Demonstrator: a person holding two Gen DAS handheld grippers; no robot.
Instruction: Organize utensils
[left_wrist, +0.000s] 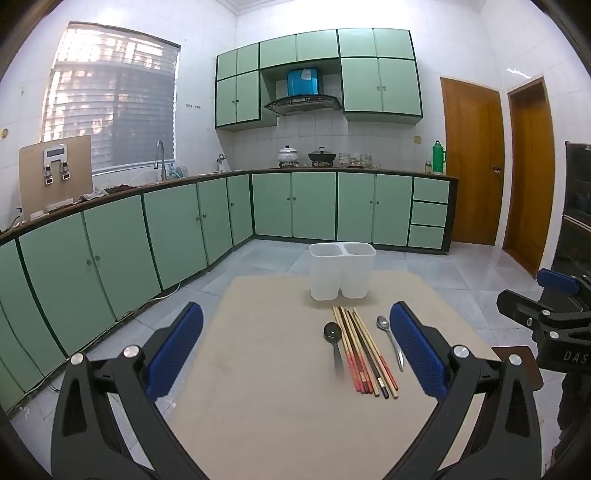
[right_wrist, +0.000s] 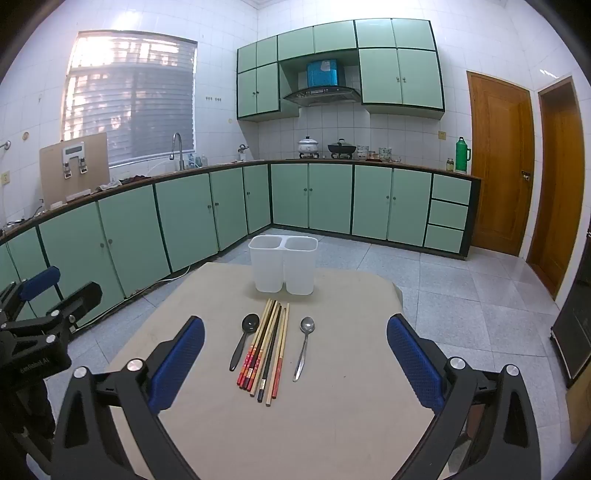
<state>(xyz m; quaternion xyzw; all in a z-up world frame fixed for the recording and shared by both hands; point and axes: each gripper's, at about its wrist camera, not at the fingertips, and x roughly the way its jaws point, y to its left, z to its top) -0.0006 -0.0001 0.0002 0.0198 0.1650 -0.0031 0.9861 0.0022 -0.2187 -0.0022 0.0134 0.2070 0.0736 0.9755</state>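
A white two-compartment holder (left_wrist: 342, 269) (right_wrist: 283, 264) stands upright at the far side of the beige table (left_wrist: 266, 369) (right_wrist: 332, 406). In front of it lie several chopsticks (left_wrist: 364, 350) (right_wrist: 267, 350) in a bundle, with a black spoon (left_wrist: 333, 341) (right_wrist: 243, 341) to their left and a metal spoon (left_wrist: 390, 339) (right_wrist: 303, 345) to their right. My left gripper (left_wrist: 295, 350) hovers open near the table's near edge, left of the utensils. My right gripper (right_wrist: 295, 350) is open too, with the utensils lying on the table ahead between its fingers, untouched. Both compartments look empty.
The table stands in a kitchen with green floor cabinets (left_wrist: 147, 240) to the left and at the back, and wooden doors (right_wrist: 498, 162) at the right. The right gripper's body (left_wrist: 546, 317) shows at the right edge of the left wrist view. Tiled floor surrounds the table.
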